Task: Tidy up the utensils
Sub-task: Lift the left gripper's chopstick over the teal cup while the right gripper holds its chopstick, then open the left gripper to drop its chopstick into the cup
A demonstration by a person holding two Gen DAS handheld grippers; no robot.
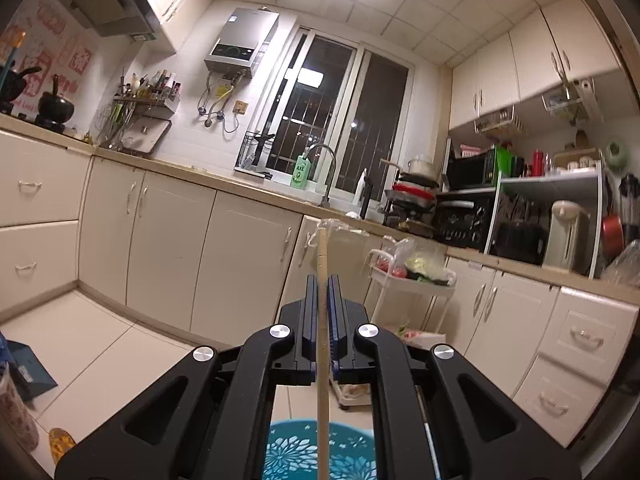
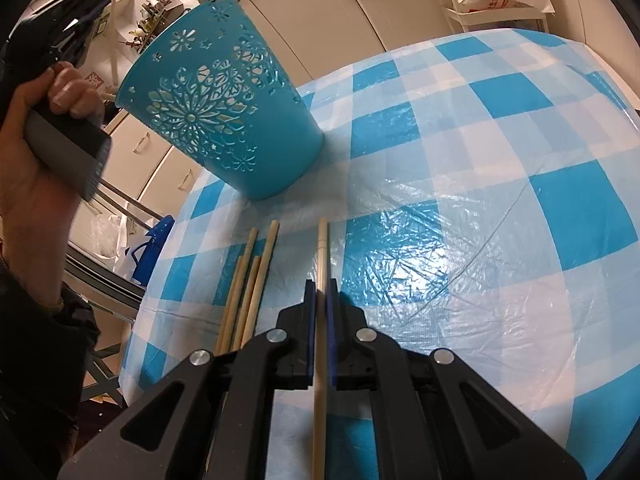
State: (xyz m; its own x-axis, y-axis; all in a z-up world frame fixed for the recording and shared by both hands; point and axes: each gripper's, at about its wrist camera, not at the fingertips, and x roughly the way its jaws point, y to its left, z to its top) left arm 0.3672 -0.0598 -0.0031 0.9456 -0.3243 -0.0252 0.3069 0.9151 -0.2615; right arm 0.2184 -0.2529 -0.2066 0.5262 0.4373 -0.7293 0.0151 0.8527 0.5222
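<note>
Black jaws of the right gripper [image 2: 320, 292] are clamped on a chopstick [image 2: 321, 248] whose lower end runs out of frame. Four loose chopsticks [image 2: 250, 284] lie on the checked tablecloth [image 2: 500, 208] just left of it, their near ends hidden behind the gripper. Beyond them stands the blue cutout bucket [image 2: 216, 96]. Over the bucket, the left gripper [image 1: 322, 292] pinches a second chopstick [image 1: 322, 256], its bottom cut off.

A: The loose chopsticks [image 2: 248, 288] on the desk [image 2: 480, 240] — near ends?
B: Hidden behind the right claw [image 2: 321, 280].
A: And the blue holder [image 1: 320, 452], seen from the left wrist?
B: Cut off by the bottom edge.
</note>
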